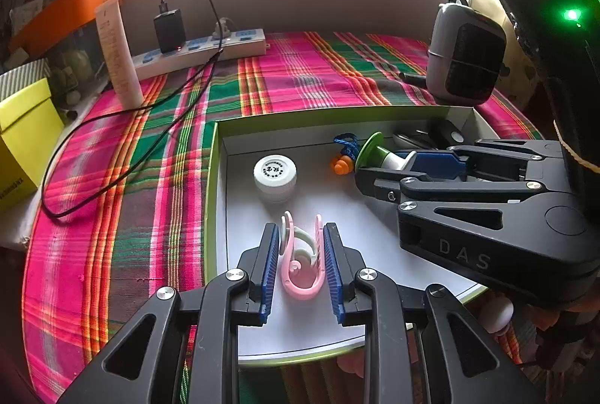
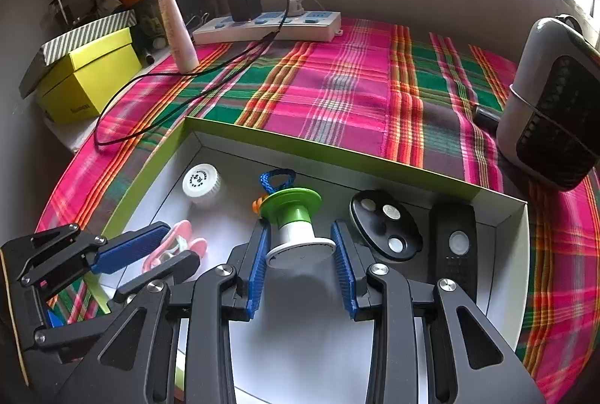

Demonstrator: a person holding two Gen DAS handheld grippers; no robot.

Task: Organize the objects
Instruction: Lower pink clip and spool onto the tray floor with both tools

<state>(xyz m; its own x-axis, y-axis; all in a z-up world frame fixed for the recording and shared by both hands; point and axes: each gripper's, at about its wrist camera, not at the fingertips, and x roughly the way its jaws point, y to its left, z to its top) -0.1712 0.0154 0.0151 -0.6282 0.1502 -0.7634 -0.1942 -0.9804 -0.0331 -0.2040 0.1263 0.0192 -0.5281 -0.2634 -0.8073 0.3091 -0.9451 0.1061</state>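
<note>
Inside box [image 1: 219,156]: left gripper [image 1: 302,267] straddles pink clip [image 1: 300,276], near wall.

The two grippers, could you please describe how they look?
Both the left gripper and the right gripper are matte black angular frames with triangular cut-outs, silver screw heads and ribbed blue pads on the fingers. The right one's side bears embossed "DAS" lettering.

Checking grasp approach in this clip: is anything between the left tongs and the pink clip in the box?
Nothing visible. The left tongs already straddle the pink clip, one finger on each side, with only bare box floor around it. The white cap lies farther ahead, clear of the fingers.
</note>
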